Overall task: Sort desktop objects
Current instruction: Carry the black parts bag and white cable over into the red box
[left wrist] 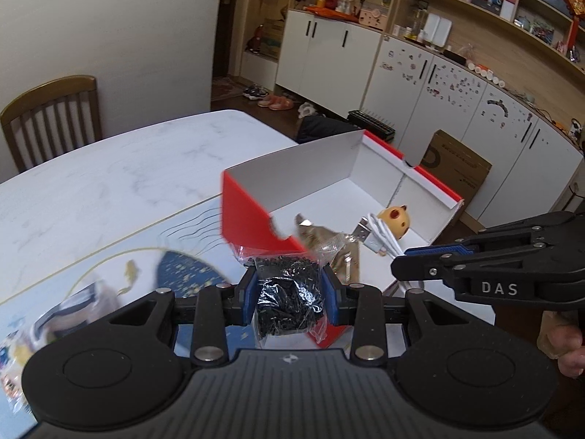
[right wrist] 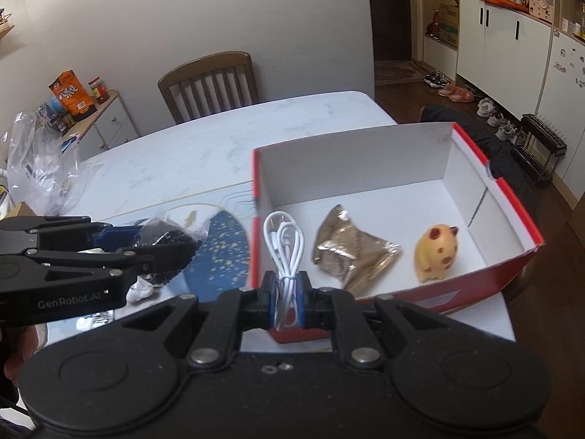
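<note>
A red box (right wrist: 519, 216) with a white inside stands on the white table (right wrist: 219, 139). In it lie a gold foil packet (right wrist: 351, 252) and a yellow toy animal (right wrist: 435, 252). My left gripper (left wrist: 289, 292) is shut on a clear bag of small black parts (left wrist: 289, 300), held by the box's near left corner (left wrist: 248, 216). My right gripper (right wrist: 286, 300) is shut on a coiled white USB cable (right wrist: 283, 245), held over the box's near edge. The cable (left wrist: 380, 237) and the right gripper (left wrist: 406, 267) show in the left wrist view too, with the packet (left wrist: 325, 241) and the toy (left wrist: 395, 219).
A blue patterned mat (right wrist: 219, 248) lies left of the box. A crumpled clear plastic bag (right wrist: 40, 168) sits at the table's far left. A wooden chair (right wrist: 212, 84) stands behind the table. White cabinets (left wrist: 457, 109) line the right wall.
</note>
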`<state>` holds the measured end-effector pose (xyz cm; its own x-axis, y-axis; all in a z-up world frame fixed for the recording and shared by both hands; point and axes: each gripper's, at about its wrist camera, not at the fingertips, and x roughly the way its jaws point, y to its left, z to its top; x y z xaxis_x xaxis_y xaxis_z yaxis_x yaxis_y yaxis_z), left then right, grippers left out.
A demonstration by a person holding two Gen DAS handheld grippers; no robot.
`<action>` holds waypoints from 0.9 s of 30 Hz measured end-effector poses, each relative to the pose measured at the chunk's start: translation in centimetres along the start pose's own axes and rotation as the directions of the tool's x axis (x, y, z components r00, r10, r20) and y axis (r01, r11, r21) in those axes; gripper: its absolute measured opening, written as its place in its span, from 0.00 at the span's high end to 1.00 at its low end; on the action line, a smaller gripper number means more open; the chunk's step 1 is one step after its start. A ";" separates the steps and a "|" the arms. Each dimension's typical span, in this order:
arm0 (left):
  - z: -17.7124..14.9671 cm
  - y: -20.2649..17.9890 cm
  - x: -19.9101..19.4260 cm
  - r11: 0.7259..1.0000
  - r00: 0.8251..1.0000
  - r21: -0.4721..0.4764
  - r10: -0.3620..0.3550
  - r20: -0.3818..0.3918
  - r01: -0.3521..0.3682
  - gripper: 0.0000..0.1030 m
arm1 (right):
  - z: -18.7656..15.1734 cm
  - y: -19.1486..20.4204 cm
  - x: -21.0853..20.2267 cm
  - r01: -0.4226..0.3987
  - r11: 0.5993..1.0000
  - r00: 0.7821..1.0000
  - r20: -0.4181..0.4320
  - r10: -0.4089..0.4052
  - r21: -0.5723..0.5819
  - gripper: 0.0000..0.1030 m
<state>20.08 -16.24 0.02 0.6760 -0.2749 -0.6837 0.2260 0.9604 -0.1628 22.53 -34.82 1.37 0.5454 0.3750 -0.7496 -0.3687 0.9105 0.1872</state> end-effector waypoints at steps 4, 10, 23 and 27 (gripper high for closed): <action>0.9 -1.6 1.5 1.000 1.000 0.023 -0.014 -0.007 0.015 0.67 | 0.4 -1.7 0.2 0.005 1.000 1.000 -0.001 -0.005 0.008 0.91; 2.1 -3.5 3.7 0.999 0.999 0.041 -0.027 -0.021 0.028 0.67 | 1.1 -4.3 0.4 0.020 1.000 1.000 0.003 -0.020 0.016 0.91; 4.4 -6.2 8.5 0.996 0.998 0.086 -0.022 -0.053 0.026 0.67 | 3.5 -8.5 2.1 0.046 0.999 0.999 0.010 -0.046 0.007 0.91; 5.3 -6.3 10.0 0.996 0.997 0.089 -0.021 -0.068 0.027 0.67 | 4.6 -9.5 3.0 0.046 0.999 0.999 0.008 -0.046 0.011 0.91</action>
<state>29.09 -25.25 -2.02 0.6216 -0.2911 -0.7273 0.3053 0.9450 -0.1173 31.15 -41.53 0.26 0.5680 0.3339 -0.7522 -0.3349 0.9287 0.1593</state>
